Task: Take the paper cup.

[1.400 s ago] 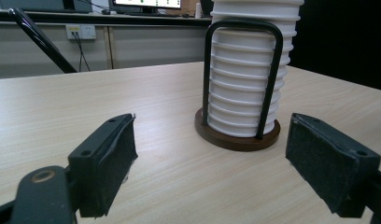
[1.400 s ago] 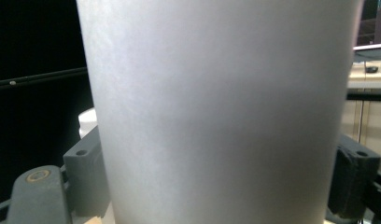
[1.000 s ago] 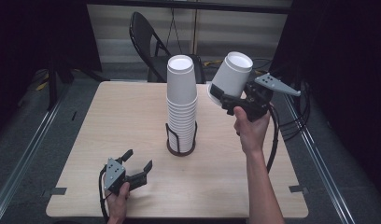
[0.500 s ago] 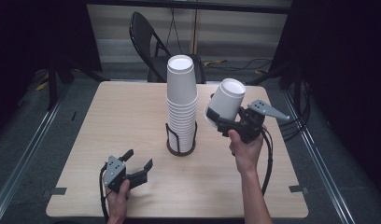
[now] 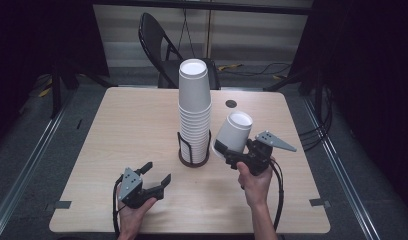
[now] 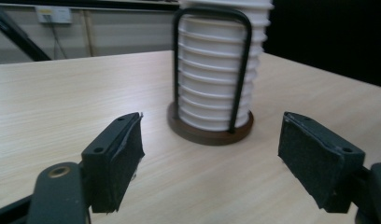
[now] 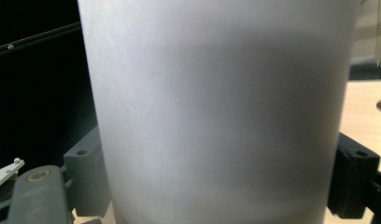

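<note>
A tall stack of white paper cups (image 5: 194, 105) stands in a black wire holder with a round brown base (image 5: 193, 159) at the middle of the table. Just right of it, my right gripper (image 5: 223, 150) is shut on a single white cup (image 5: 233, 131), tilted and low over the table. In the right gripper view that cup (image 7: 216, 107) sits between the two pads (image 7: 86, 179). My left gripper (image 5: 156, 171) rests near the front edge, left of the holder. Its jaws have just been closing a little and stand open with nothing between them. In the left gripper view it (image 6: 209, 149) faces the stack (image 6: 216, 70).
The wooden table (image 5: 117, 125) has a small round hole (image 5: 231, 104) behind the stack. A black folding chair (image 5: 159, 45) stands beyond the far edge. Cables trail from both grippers toward the front of the table.
My right gripper has come down with the white cup, from high at the right of the stack to low beside the holder. The left hand has hardly moved.
</note>
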`<move>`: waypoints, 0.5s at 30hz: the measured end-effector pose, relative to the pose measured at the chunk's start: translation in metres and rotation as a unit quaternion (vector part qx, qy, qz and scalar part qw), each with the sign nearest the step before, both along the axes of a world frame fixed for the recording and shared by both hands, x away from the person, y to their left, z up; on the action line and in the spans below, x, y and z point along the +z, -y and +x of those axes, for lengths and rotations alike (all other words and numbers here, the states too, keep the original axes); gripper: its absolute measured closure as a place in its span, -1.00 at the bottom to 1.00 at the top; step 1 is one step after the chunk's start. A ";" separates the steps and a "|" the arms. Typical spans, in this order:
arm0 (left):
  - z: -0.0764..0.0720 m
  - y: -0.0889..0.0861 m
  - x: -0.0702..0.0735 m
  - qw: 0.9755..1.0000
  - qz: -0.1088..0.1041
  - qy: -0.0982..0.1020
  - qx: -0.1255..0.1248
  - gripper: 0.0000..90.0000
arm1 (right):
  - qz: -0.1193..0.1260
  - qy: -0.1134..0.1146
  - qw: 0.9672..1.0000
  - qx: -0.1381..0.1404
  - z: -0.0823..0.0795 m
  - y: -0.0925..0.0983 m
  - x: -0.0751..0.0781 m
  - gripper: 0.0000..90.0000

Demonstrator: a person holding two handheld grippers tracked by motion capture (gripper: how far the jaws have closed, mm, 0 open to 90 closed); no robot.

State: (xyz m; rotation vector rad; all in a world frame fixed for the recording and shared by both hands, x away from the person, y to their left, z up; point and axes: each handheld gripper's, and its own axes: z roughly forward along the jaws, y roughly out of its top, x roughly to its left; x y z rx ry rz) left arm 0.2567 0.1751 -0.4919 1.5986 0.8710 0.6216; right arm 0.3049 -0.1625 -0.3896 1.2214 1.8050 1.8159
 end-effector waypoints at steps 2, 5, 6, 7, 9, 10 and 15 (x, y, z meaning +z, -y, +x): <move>0.000 0.003 0.001 1.000 0.004 0.000 -0.009 -0.47 | 0.006 -0.009 1.000 0.002 -0.003 -0.001 -0.006 -0.68; 0.000 0.006 0.002 1.000 -0.001 -0.003 -0.015 -0.47 | 0.009 -0.020 1.000 0.003 -0.006 -0.003 -0.011 -0.67; 0.000 0.009 0.003 1.000 -0.006 -0.003 -0.019 -0.47 | 0.011 -0.028 1.000 0.006 -0.008 -0.005 -0.017 -0.67; 0.000 0.009 0.003 1.000 -0.006 -0.003 -0.019 -0.45 | 0.011 -0.028 1.000 0.006 -0.008 -0.005 -0.017 -0.67; 0.000 0.011 0.005 1.000 0.000 0.000 -0.026 -0.40 | 0.018 -0.035 0.999 0.010 -0.010 -0.007 -0.022 -0.67; -0.001 0.014 0.006 0.999 0.002 0.001 -0.037 -0.34 | 0.020 -0.041 0.999 0.015 -0.012 -0.011 -0.027 -0.67; -0.001 0.018 0.006 0.999 -0.013 0.003 -0.045 -0.30 | 0.038 -0.060 0.997 0.029 -0.018 -0.018 -0.041 -0.67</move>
